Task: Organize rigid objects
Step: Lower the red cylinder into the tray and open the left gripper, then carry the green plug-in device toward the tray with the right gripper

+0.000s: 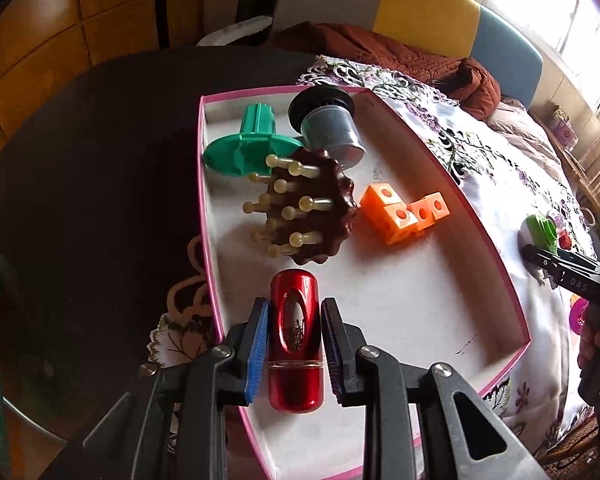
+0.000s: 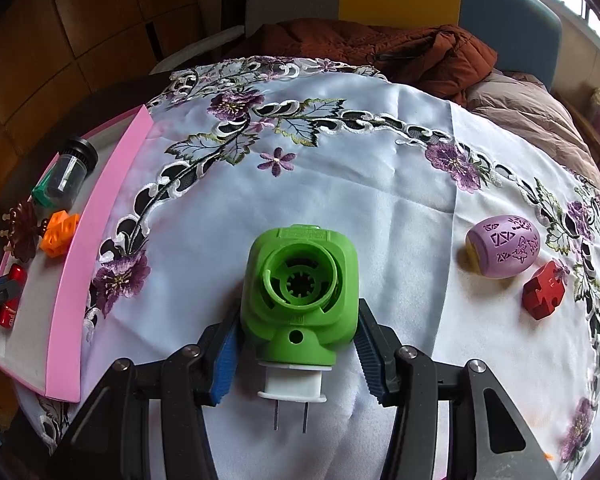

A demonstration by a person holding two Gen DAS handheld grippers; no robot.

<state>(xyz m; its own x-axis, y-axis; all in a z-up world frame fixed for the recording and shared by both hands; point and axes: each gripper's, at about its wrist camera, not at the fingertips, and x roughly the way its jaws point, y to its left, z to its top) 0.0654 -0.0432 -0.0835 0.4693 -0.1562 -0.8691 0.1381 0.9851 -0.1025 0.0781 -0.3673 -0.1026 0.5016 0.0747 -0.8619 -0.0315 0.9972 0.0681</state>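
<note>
Now I am lowering my left tongs (image 1: 294,344), clenched around the red tube (image 1: 296,338), over the near end of the pink box (image 1: 496,256), so it lands short of the brown comb (image 1: 312,208) and orange cubes (image 1: 404,212) just ahead. Meanwhile my right tongs (image 2: 298,344) are gripping the green plug (image 2: 300,284) sitting between the pads, ready to go in next.

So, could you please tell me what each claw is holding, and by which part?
The left claw grips the red capsule across its middle; the right claw grips the green plug-in device by its sides.
</note>
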